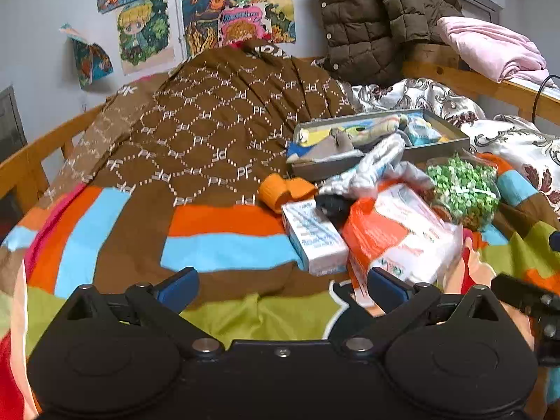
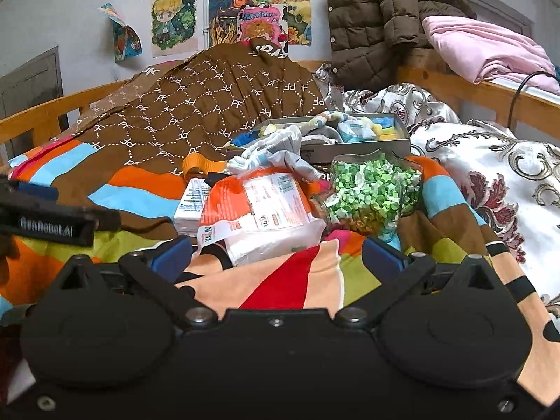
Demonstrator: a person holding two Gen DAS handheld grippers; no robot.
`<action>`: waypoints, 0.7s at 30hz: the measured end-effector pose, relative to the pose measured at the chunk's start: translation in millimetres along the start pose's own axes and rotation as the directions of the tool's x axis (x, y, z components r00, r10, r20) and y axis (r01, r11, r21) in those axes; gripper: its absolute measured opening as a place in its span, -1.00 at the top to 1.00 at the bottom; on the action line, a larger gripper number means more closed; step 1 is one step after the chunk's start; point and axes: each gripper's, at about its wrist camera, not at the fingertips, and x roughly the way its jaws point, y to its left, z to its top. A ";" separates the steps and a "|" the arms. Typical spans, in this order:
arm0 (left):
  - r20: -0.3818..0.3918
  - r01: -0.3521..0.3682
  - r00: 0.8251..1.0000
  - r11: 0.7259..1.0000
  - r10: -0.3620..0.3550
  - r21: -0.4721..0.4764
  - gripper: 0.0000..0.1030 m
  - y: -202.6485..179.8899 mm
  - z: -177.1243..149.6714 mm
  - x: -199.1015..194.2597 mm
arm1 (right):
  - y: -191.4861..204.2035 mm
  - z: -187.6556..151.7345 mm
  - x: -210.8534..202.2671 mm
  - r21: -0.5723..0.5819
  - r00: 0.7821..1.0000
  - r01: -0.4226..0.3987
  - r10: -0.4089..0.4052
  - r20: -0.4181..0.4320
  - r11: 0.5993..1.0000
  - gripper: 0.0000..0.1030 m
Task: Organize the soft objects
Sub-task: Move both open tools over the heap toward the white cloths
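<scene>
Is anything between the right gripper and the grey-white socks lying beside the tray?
Yes. The orange-and-white tissue pack lies directly between the open right gripper and the socks, which rest just behind it, against the grey tray.

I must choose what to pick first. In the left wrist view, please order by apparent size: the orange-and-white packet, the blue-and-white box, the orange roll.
1. orange-and-white packet, largest, though it lies nearest the camera
2. blue-and-white box
3. orange roll, smallest, lying slightly farther away
</scene>
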 end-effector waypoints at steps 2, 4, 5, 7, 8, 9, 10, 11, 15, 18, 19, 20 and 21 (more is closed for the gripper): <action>0.009 -0.001 1.000 1.000 0.001 0.011 -0.98 0.4 4.1 1.1 | 0.7 -0.1 2.5 -0.007 1.000 -0.002 0.002 0.003 1.000 -0.99; 0.014 -0.003 1.000 1.000 0.003 0.019 -0.98 1.3 7.6 2.4 | 1.5 -0.5 3.7 -0.017 1.000 -0.004 0.004 0.008 1.000 -0.99; 0.014 -0.006 1.000 1.000 0.005 0.020 -0.98 1.6 9.1 3.5 | 2.2 -0.5 5.2 -0.023 1.000 -0.006 0.006 0.012 1.000 -0.99; 0.012 -0.009 1.000 1.000 0.009 0.020 -0.98 2.7 11.2 5.7 | 3.5 -0.3 8.4 -0.036 1.000 -0.010 0.011 0.021 0.999 -0.99; 0.010 -0.014 1.000 1.000 0.013 0.020 -0.98 3.0 12.4 7.1 | 3.0 -0.5 8.9 -0.042 1.000 -0.011 0.012 0.024 0.999 -0.99; 0.007 -0.018 1.000 1.000 0.018 0.020 -0.98 3.7 13.5 8.8 | 3.3 0.2 10.6 -0.047 1.000 -0.012 0.013 0.028 0.999 -0.99; 0.004 -0.020 1.000 1.000 0.020 0.020 -0.98 4.3 14.5 10.0 | 3.4 0.8 12.5 -0.050 0.999 -0.012 0.014 0.035 0.999 -0.99; 0.001 -0.022 1.000 0.999 0.022 0.025 -0.98 4.8 15.6 11.2 | 3.3 1.6 14.6 -0.052 0.999 -0.011 0.013 0.041 0.999 -0.99; -0.007 -0.025 1.000 0.996 0.026 0.091 -0.98 6.4 24.3 16.2 | 0.5 5.6 21.0 -0.052 0.998 -0.016 0.019 0.064 0.999 -0.99; -0.002 -0.037 0.999 0.987 0.037 0.155 -0.98 6.7 40.0 18.6 | -0.7 8.0 27.3 -0.059 0.997 -0.003 0.008 0.080 0.998 -0.99; -0.005 -0.036 0.999 0.985 0.037 0.168 -0.98 7.7 47.6 19.1 | -1.5 8.3 30.3 -0.063 0.996 0.002 0.003 0.085 0.998 -0.99; -0.012 -0.029 0.999 0.984 0.031 0.177 -0.98 9.4 55.4 19.6 | -2.5 8.6 33.5 -0.070 0.995 0.012 -0.005 0.095 0.997 -0.99; -0.021 -0.021 0.999 0.982 0.025 0.186 -0.98 10.7 62.6 20.2 | -2.8 8.9 36.1 -0.080 0.994 0.027 -0.019 0.103 0.996 -0.99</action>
